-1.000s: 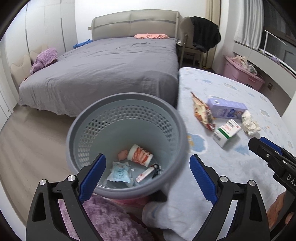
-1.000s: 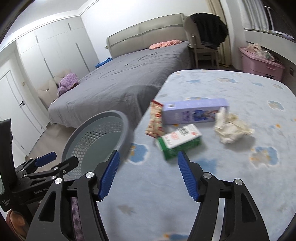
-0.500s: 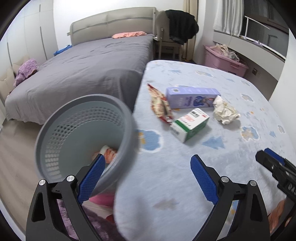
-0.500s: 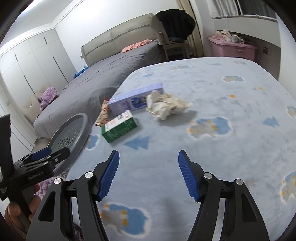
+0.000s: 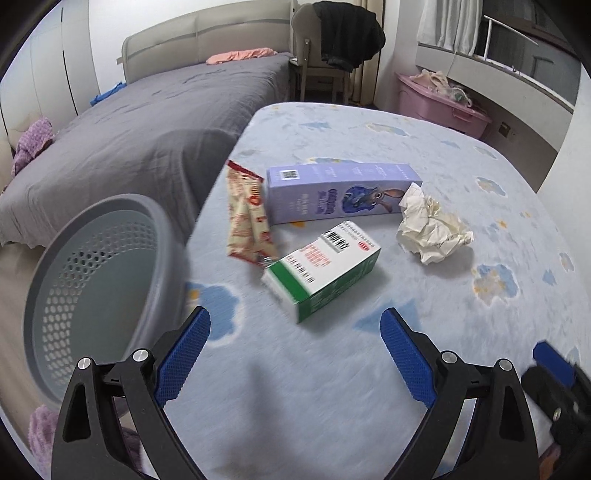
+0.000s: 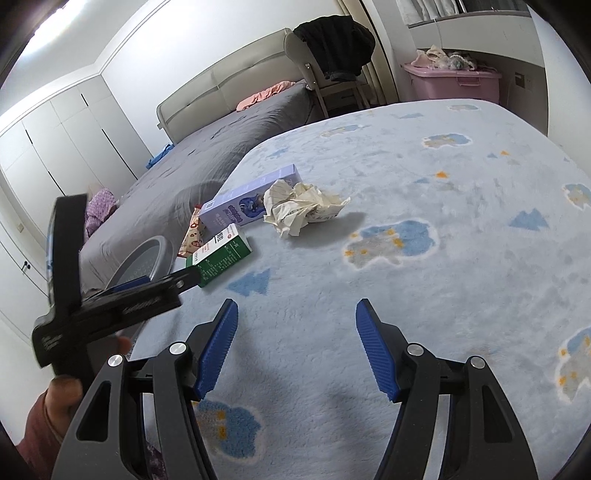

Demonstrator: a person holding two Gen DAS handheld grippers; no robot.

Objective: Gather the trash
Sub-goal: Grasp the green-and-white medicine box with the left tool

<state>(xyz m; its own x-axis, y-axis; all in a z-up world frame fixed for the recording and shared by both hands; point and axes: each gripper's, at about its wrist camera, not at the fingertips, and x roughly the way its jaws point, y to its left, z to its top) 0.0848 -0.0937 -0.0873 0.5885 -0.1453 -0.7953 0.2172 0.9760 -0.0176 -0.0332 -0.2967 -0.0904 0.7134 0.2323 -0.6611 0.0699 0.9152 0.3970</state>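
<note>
Hovering wide open and empty, the left gripper [image 5: 295,345] faced the green-and-white carton [image 5: 322,268] near the blanket's [image 5: 461,147] left edge beside the waste basket [image 5: 92,280], best pinched across its narrow width, while the right gripper [image 6: 295,343] hung open too.

Grey perforated waste basket [image 5: 99,273]. Pale blue fleece cover [image 5: 443,155] patterned with darker blue clouds, blue triangles and orange specks. Lilac carton [image 5: 332,192] printed with a blue rabbit figure. White-and-green box [image 5: 325,269] with red and black lettering. Cream crumpled paper [image 5: 432,225]. Red-and-cream printed snack wrapper [image 5: 247,218]. Left gripper [image 5: 295,334] and right gripper [image 6: 295,326]: black frames, blue textured pads. Grey bedspread [image 5: 147,122]; pink storage bin [image 5: 439,107]; black garment [image 5: 347,29] on the chair.
</note>
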